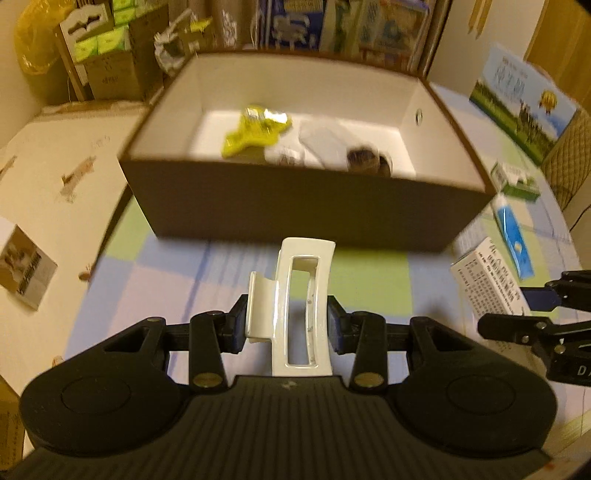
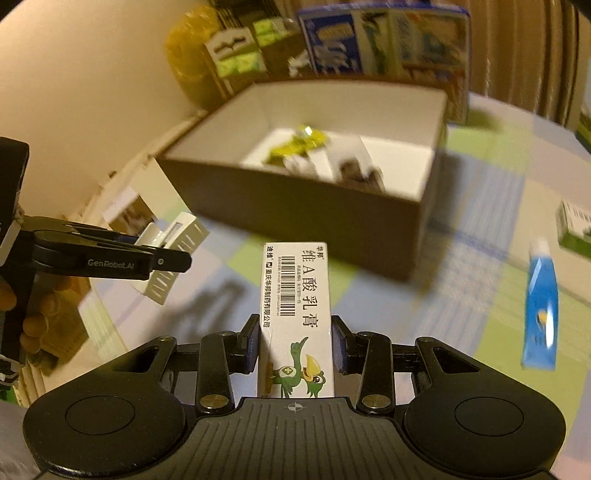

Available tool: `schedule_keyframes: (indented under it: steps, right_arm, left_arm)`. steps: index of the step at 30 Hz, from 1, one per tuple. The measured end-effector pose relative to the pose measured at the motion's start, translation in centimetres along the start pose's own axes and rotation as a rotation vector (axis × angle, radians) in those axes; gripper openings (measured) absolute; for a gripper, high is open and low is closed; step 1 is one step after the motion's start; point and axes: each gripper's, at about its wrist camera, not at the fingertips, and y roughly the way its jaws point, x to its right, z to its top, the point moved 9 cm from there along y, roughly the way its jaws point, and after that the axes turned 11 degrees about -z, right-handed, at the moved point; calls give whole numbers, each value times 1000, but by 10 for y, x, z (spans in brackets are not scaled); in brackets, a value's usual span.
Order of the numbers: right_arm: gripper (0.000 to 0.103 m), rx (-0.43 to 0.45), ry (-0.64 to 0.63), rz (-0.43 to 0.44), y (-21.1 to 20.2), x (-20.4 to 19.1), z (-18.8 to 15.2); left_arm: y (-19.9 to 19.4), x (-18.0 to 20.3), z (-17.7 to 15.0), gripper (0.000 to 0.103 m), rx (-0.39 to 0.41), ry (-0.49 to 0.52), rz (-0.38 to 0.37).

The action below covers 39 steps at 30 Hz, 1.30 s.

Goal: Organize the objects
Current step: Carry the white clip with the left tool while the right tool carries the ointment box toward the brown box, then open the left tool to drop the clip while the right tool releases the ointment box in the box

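Observation:
My left gripper [image 1: 287, 326] is shut on a white hair claw clip [image 1: 299, 306], held above the checked cloth just short of the brown box [image 1: 295, 199]. My right gripper [image 2: 295, 347] is shut on a white ointment carton [image 2: 297, 317] with a barcode and a green bird. The same carton [image 1: 487, 288] and right gripper [image 1: 532, 306] show at the right edge of the left wrist view. The clip [image 2: 173, 254] and left gripper [image 2: 162, 258] appear at the left of the right wrist view. In the white-lined box [image 2: 332, 206] lie a yellow packet [image 1: 258, 129], a white item [image 1: 321, 142] and something dark.
A blue tube [image 2: 541, 314] and a green-white carton [image 2: 576, 229] lie on the cloth right of the box. Stacked cartons and printed boxes [image 1: 314, 26] stand behind it. A booklet [image 1: 26, 269] lies on the cream surface at left. A person's hand [image 2: 33, 317] grips the left tool.

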Motion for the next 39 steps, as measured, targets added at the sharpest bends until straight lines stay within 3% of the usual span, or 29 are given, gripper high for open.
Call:
schedule_keyframes:
  steps: [10,17,27,39]
  right_arm:
    - [36,129,-7,9,0,-20,84]
    - [36,188,14,-46,10,-12,138]
    - [36,102,99,-191,64,39,168]
    - [36,-6,112,-310,124,74,173]
  left_arm:
    - [-26,-25,85,36,147,54,-4]
    - [-15,-41,137,36,169,94,31]
    - [35,-65,172,36,108,110,70]
    - [91,-78,178,36,12,125,81]
